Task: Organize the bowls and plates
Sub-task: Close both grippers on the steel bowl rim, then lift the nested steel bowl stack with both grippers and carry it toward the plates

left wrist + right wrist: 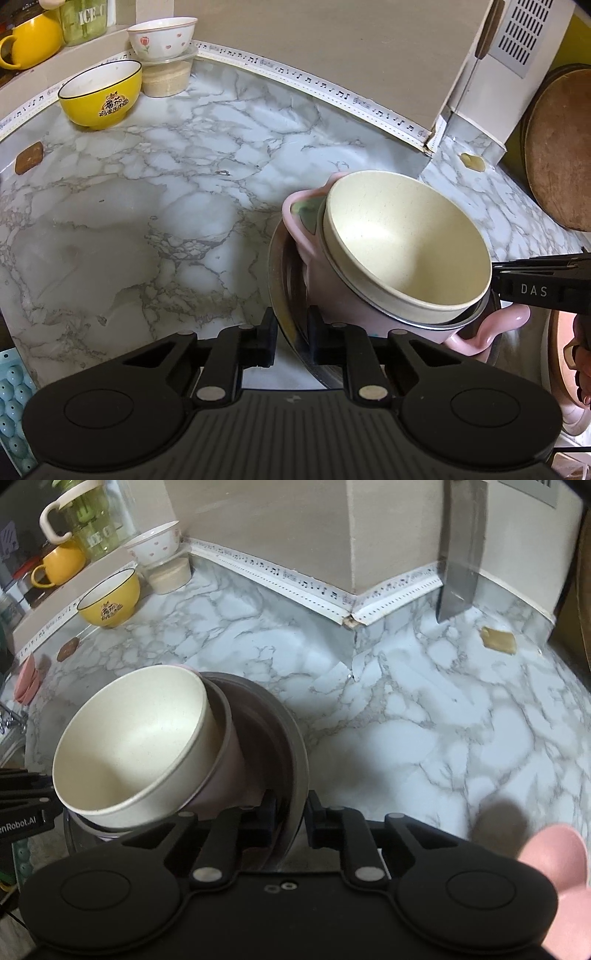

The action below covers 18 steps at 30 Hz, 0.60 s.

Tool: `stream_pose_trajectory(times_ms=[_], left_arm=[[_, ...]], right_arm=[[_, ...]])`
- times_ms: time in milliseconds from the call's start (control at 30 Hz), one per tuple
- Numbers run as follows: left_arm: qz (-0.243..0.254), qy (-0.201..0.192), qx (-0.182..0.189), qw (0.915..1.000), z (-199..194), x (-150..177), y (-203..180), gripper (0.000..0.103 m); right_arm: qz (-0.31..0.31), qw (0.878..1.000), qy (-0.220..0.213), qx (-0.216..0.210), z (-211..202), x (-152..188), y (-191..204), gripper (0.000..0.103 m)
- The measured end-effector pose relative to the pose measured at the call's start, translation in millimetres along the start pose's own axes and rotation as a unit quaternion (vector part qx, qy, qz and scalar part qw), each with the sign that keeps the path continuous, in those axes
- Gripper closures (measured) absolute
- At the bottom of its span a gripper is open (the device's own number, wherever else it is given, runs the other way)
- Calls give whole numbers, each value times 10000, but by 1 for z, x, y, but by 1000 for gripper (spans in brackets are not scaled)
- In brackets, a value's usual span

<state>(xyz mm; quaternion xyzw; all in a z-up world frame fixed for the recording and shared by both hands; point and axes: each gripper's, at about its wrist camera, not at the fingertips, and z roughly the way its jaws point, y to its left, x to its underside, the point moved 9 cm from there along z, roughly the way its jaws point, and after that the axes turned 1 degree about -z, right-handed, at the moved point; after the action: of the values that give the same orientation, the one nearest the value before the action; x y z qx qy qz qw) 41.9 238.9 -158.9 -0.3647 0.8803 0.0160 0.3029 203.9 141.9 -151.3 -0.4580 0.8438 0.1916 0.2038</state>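
Observation:
A cream bowl (406, 243) sits nested in a pink handled pot (306, 236), which rests on a steel plate (280, 291); the stack is tilted above the marble counter (147, 206). My left gripper (291, 341) is shut on the plate's rim. In the right wrist view the same cream bowl (136, 746) and steel plate (295, 753) show, and my right gripper (290, 821) is shut on the plate's opposite rim. The right gripper's body also shows in the left wrist view at the right edge. A yellow bowl (99, 96) stands at the back left.
A white flowered bowl (162, 37) sits on a clear container (166, 77). A yellow mug (29, 40) and a glass jar stand on the ledge. A round wooden board (557, 147) leans at right. A knife blade (461, 550) hangs by the wall. Pink dishes (26, 683) lie left.

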Motion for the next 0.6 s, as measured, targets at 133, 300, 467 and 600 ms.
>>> stream_pose_trajectory(times_ms=[133,300,467,600], left_arm=[[72,-60,32,10000,-7,0,-3,88],[213,-116,135,9996,-23,-3,-11,88],[408,-222,311,9984,-41,-11,-27,88],[617,-295,458,9966,-54,-17,-45,88]], right_arm=[[-11,9999,-113,64,-10,1,2,87],[156,9995,-282,55,-31,1,0,87],[292,9981,-518,130,-61,1,-4,87],[433,9961,-715,279,-86,2,-11,87]])
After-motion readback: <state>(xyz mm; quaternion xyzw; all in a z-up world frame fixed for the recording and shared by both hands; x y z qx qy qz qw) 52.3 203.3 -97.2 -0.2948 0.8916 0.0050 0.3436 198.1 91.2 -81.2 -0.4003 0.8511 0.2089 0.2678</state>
